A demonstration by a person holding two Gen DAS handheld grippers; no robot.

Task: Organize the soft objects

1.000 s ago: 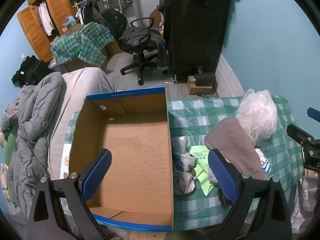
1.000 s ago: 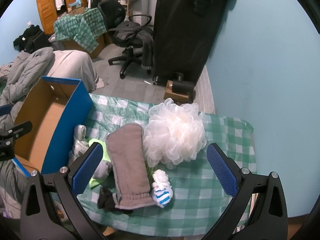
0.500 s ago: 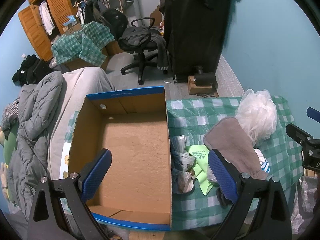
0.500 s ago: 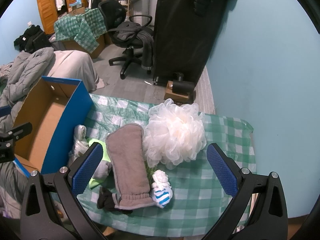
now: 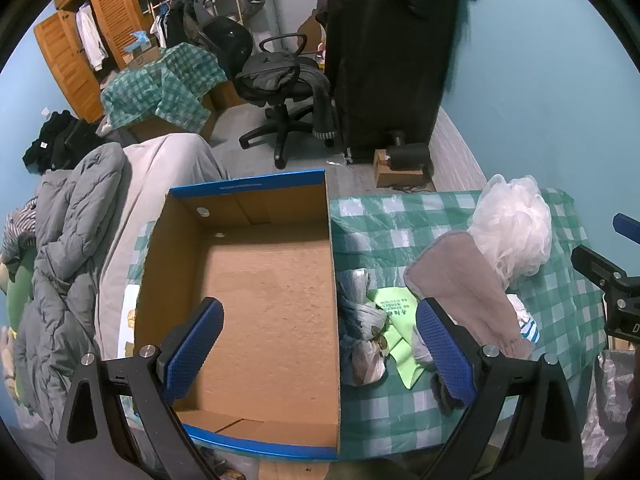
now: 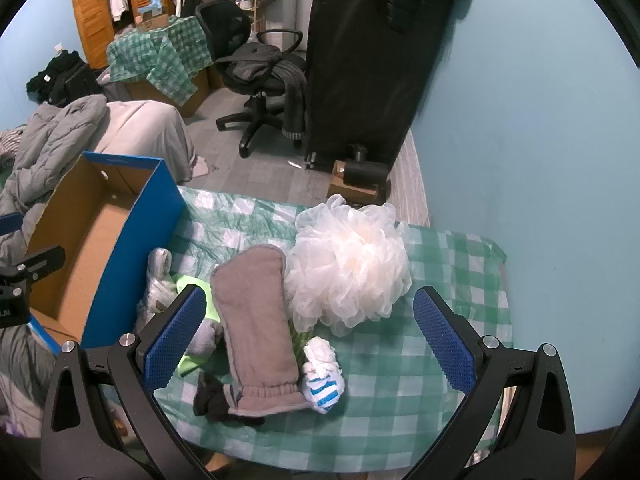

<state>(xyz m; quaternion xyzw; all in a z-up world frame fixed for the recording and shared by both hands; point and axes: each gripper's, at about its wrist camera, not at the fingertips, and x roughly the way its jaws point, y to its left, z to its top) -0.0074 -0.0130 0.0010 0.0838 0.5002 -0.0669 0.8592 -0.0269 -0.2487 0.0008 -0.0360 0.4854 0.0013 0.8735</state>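
With both claws spread and empty, lower the right claw (image 6: pixel 310 338) over the grey mitt (image 6: pixel 256 320) at frame centre beside the white bath pouf (image 6: pixel 348 268), pinch mid-body, then carry into the cardboard box (image 5: pixel 256 300) under the left claw (image 5: pixel 320 344).

Left wrist view: cardboard box (image 5: pixel 256 304) and soft pile shifted marginally leftward in frame. Right wrist view: no discernible change recorded.

Light: even, soft indoor | shadows: faint | focus: sharp | edges: fisheye-bent, black vignette
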